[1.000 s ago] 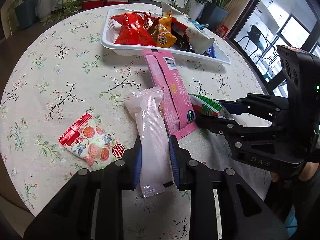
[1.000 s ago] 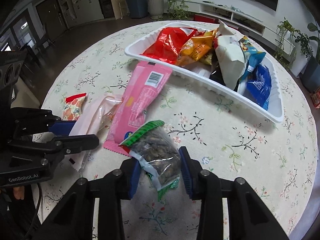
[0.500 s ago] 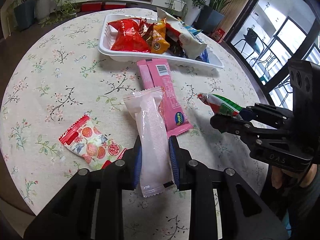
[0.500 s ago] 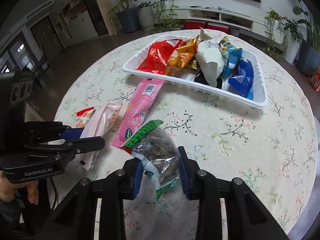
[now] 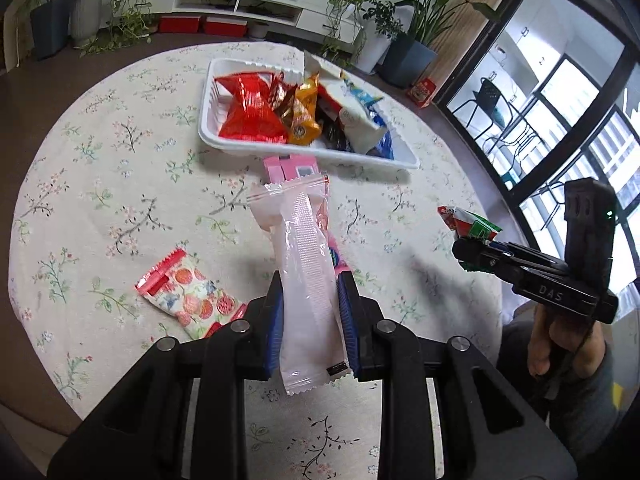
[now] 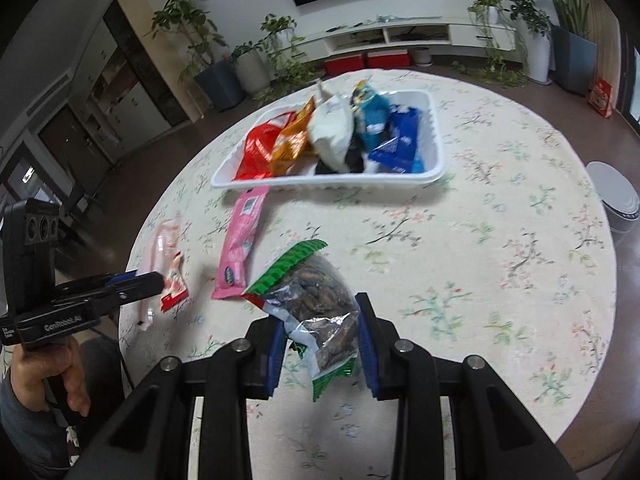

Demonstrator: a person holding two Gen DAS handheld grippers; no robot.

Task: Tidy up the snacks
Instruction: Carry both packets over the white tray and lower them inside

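My left gripper [image 5: 310, 312] is shut on a long pale pink snack packet [image 5: 304, 256] and holds it above the table. My right gripper [image 6: 322, 332] is shut on a clear bag of dark seeds with green trim [image 6: 316, 300], also lifted; it shows in the left wrist view [image 5: 470, 228]. A white tray [image 5: 208, 120] at the far side holds several snack bags, red, orange, white and blue. A pink bar packet [image 6: 242, 240] lies on the cloth in front of the tray. A strawberry-print packet [image 5: 188, 294] lies at the left.
The round table carries a floral cloth [image 5: 100, 184]. A red pouch [image 6: 174, 280] sits by the left gripper in the right wrist view. Potted plants and a low white shelf [image 5: 240, 4] stand beyond the table. A white bin [image 6: 616, 196] stands on the floor at right.
Both grippers have risen and drawn back from the table with their packets held. The tray and loose packets now look farther away.
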